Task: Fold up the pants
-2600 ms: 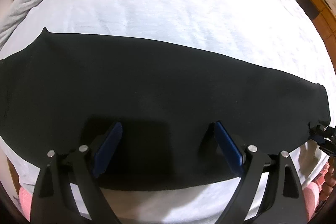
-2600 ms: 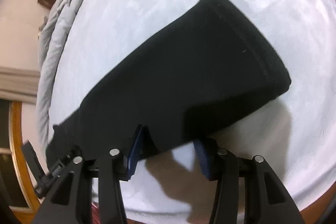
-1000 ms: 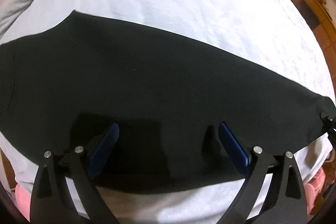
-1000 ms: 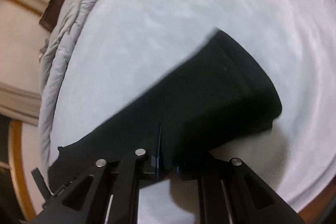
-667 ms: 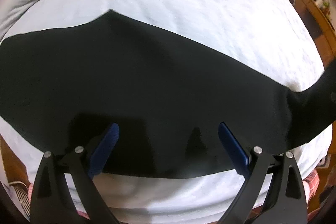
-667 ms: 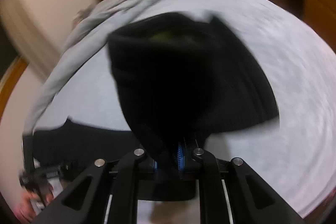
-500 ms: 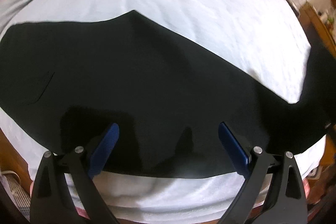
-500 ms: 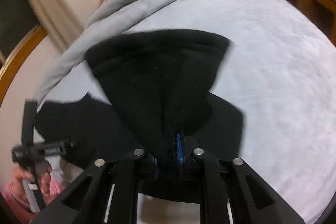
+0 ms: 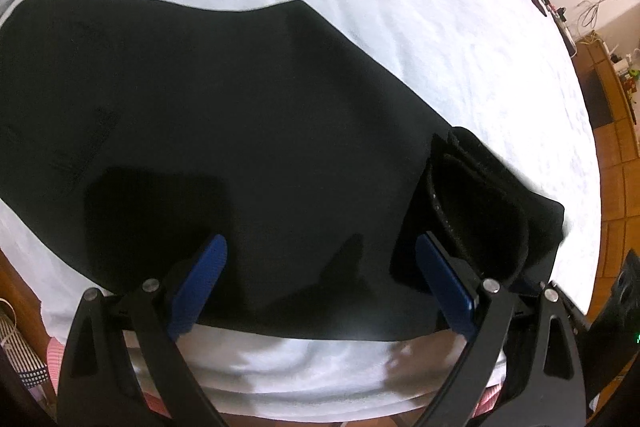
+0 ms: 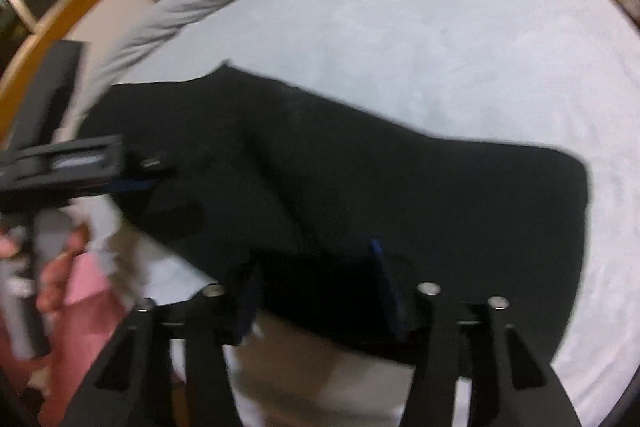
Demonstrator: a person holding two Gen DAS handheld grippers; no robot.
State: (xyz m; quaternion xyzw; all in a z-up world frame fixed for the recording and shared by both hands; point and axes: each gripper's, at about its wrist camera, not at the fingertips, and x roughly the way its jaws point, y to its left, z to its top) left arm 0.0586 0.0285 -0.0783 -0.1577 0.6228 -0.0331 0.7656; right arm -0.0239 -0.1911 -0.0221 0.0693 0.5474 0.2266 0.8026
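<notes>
1. Both my grippers, left [image 9: 320,283] and right [image 10: 316,283], have jaws apart, gripping nothing.
2. Pants [image 9: 240,131] lie on the bed [image 9: 420,7], cuff end doubled over at right.
3. Right view is blurred; fold edges hard to read.

— My left wrist view? Low, close, looking forward across the bed [image 9: 420,7].
— Right wrist view? Equally near, angled leftward. Both share the black pants [image 9: 240,131].

Black pants [image 9: 248,131] run past the left edge; right-wrist view blurred
</notes>
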